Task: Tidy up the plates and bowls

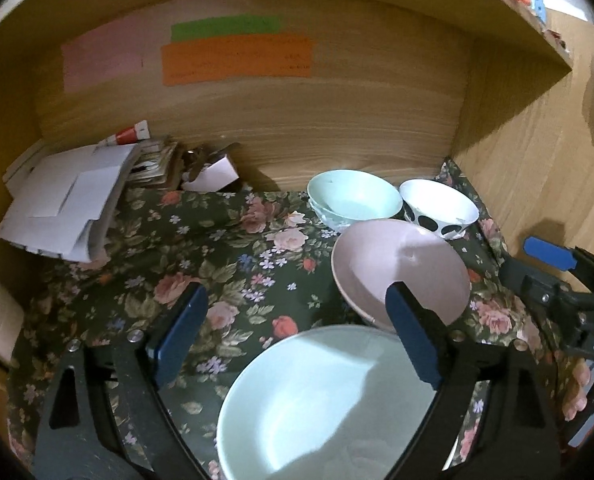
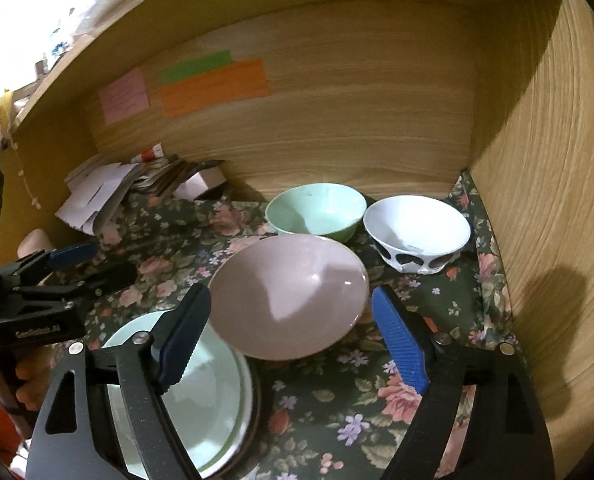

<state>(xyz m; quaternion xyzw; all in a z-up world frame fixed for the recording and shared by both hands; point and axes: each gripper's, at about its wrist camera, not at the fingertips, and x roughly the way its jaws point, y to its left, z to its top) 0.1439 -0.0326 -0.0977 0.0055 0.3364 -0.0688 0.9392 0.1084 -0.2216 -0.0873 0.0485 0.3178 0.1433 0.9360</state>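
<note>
A floral cloth [image 1: 225,240] covers the counter; white papers [image 1: 69,204] lie heaped below pink [image 1: 101,62], green [image 1: 225,26] and orange notes [image 1: 237,60].

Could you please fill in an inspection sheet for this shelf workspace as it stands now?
Surface: floral cloth covering the shelf floor.
Job's things: mint plate at the front; pink bowl behind it; mint bowl and white black-spotted bowl side by side at the back.
Clutter: white papers and a red-and-white tube, back left.
Grippers: left gripper and right gripper both have open jaws, holding nothing.
Cables: nothing seen.
Surroundings: wooden walls; pink, green and orange notes on the back panel.
</note>
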